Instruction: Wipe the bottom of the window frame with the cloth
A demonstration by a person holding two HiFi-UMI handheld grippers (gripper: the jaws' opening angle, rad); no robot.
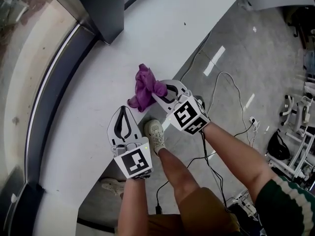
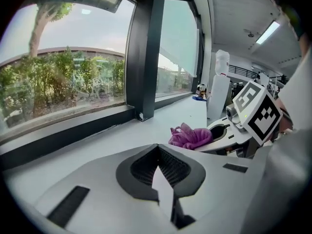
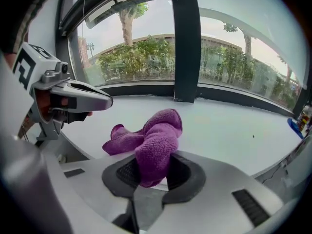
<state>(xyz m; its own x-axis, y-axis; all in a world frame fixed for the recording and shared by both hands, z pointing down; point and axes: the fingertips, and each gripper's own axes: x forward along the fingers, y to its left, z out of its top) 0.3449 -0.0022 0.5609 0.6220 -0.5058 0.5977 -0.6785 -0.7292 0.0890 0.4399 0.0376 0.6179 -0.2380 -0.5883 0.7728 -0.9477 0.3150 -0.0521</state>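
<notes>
The right claw [image 3: 151, 175] is shut tight on one small bit of the purple cloth [image 3: 157, 139]. The rest of the cloth sticks out past the tips in a soft lump. In the head view the cloth [image 1: 145, 86] is on the white ledge [image 1: 93, 132], a bit toward 12 o'clock from the middle. The left claw [image 2: 163, 182] is shut too, and it has nothing in it. It sits on the ledge near 6 o'clock from the cloth.

The bottom of the window frame [image 1: 55, 96] is the dark strip at 9 o'clock from the cloth, well apart from it. No wiping is going on there yet, I think.

Here is what could go wrong.

- The claw only pinches a little bit of cloth. If it pushes hard and drags along the frame, the cloth could pull out and get left behind.
- The cloth is all bunched up. Only a small part may touch the frame, so dirt could get missed.
- If the lump folds back, the hard tips could scrape the frame or knock the glass [image 1: 19, 82].
- The dark post [image 1: 106, 14] at 11 o'clock stands right on the frame. A long wipe that way could bump into it.
- The two claws are near each other, so they could knock together on a swing to the left.
- Wires [image 1: 224, 127] lie on the floor at 4 o'clock by the person's feet. A step sideways could catch one.
</notes>
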